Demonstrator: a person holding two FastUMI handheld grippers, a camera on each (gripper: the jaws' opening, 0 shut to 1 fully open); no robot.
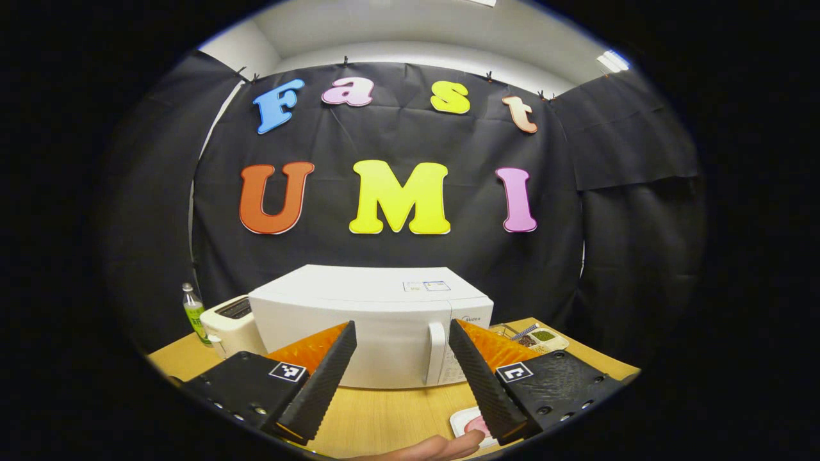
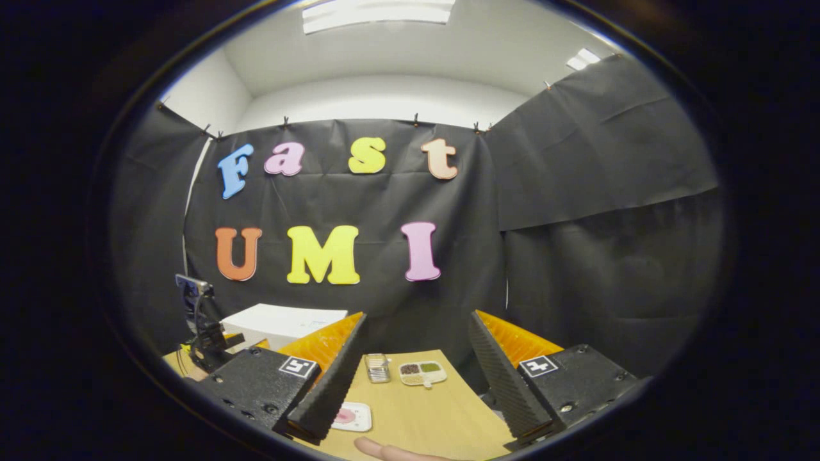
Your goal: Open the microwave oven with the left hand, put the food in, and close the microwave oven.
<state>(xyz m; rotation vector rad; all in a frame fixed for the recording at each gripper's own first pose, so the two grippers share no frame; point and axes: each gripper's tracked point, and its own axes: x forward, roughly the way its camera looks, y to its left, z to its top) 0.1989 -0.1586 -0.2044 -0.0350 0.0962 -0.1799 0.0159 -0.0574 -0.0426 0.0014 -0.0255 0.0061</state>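
The white microwave (image 1: 371,320) stands on the wooden table (image 1: 391,413) with its door closed and its vertical handle (image 1: 436,352) right of the middle. My left gripper (image 1: 401,326) hangs open in front of it, some way short of the door, with nothing between its fingers. A small white plate with pink food (image 1: 469,422) lies near the table's front edge, partly behind the right finger. In the right gripper view the same plate (image 2: 349,416) lies just right of the left finger, and the microwave (image 2: 282,323) sits far to the left. My right gripper (image 2: 416,317) is open and empty above the table.
A white toaster (image 1: 230,323) and a clear bottle (image 1: 192,310) stand left of the microwave. A divided seasoning dish (image 2: 423,372) and a small metal rack (image 2: 378,368) lie at the table's back. A fingertip (image 2: 384,451) pokes in at the bottom. A dark rig with cables (image 2: 205,339) stands far left.
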